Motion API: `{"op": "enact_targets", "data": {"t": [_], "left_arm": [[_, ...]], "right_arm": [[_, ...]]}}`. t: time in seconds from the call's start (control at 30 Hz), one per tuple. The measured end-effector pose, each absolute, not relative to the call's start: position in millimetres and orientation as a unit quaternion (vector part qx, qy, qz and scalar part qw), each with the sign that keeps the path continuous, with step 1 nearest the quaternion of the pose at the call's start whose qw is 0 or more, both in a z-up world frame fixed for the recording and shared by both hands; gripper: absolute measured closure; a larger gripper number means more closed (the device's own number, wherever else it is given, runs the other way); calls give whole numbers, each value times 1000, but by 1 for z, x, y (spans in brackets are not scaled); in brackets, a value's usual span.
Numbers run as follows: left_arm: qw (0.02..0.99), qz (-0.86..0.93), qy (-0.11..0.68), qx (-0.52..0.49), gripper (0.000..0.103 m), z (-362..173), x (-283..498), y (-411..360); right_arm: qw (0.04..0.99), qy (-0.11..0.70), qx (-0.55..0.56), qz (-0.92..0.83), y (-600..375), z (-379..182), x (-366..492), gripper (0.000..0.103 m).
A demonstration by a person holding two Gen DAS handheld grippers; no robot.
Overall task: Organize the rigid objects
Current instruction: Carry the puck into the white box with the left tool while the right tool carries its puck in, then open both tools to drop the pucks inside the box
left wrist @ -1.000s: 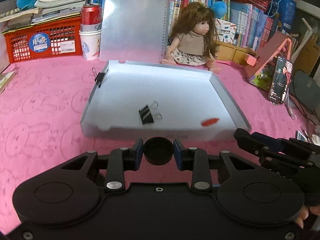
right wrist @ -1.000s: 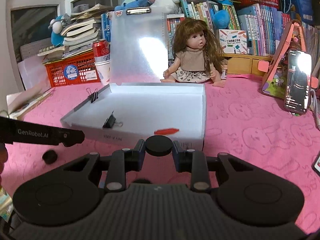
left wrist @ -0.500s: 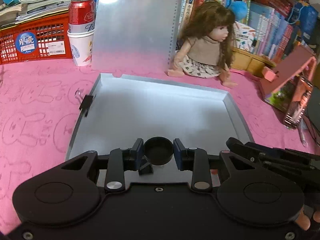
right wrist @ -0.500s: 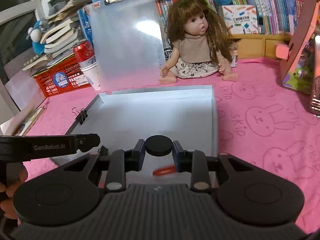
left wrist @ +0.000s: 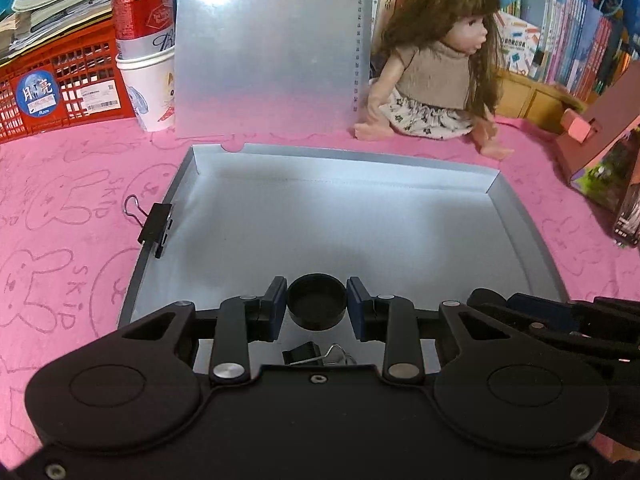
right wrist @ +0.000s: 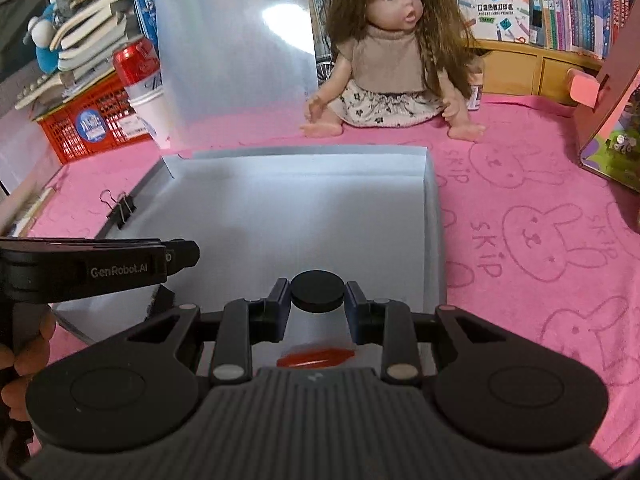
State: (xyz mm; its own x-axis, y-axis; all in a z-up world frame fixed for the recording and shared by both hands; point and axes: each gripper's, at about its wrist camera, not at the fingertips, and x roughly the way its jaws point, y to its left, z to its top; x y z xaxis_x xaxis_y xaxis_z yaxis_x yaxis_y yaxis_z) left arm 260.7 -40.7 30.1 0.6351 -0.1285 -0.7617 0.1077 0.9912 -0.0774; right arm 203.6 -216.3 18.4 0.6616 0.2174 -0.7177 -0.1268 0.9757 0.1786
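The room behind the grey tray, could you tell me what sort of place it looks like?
Probably a child's room or home study: a doll sits on pink bunny-print cloth, with crowded bookshelves behind.

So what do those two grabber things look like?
Both are black. The left gripper has a smooth flat body with two big round discs, silver screws, and dark blue pads on its fingers. The right gripper looks the same, but its body is ribbed grey-black. Seen from the side, the left one carries white lettering, "GenRobot.AI".
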Motion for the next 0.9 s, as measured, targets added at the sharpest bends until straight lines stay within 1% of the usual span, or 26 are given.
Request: {"op": "enact_targets", "data": {"t": [0.5, 0.53, 0.57, 0.63, 0.67, 0.7, 0.73, 0.77, 0.9], "left_arm": [[902, -63, 426, 15, 72, 17, 260, -47], [902, -64, 427, 13, 72, 17, 260, -47], [902, -63, 427, 11, 72, 18, 260, -46], [904, -63, 424, 8, 71, 21, 259, -45], [905, -62, 421, 9, 67, 22, 258, -45], [906, -62, 418, 10, 59, 24, 256, -45], [909, -60, 413, 10, 55, 27, 254, -45], [911, -59, 408, 11, 51, 29, 252, -44], [918, -59, 392, 19, 42, 40, 239, -43]], "right_arm": [[906, 412, 29, 93, -208, 8, 208, 68], [906, 411, 30, 94, -208, 9, 208, 68], [907, 410, 30, 94, -209, 9, 207, 65], [908, 408, 33, 95, -209, 10, 207, 65], [909, 405, 34, 95, -209, 11, 206, 65], [910, 402, 34, 95, -210, 13, 205, 65], [912, 399, 34, 95, -210, 14, 203, 51], [913, 396, 33, 95, -210, 16, 202, 49], [919, 381, 32, 97, -212, 25, 191, 44]]}}
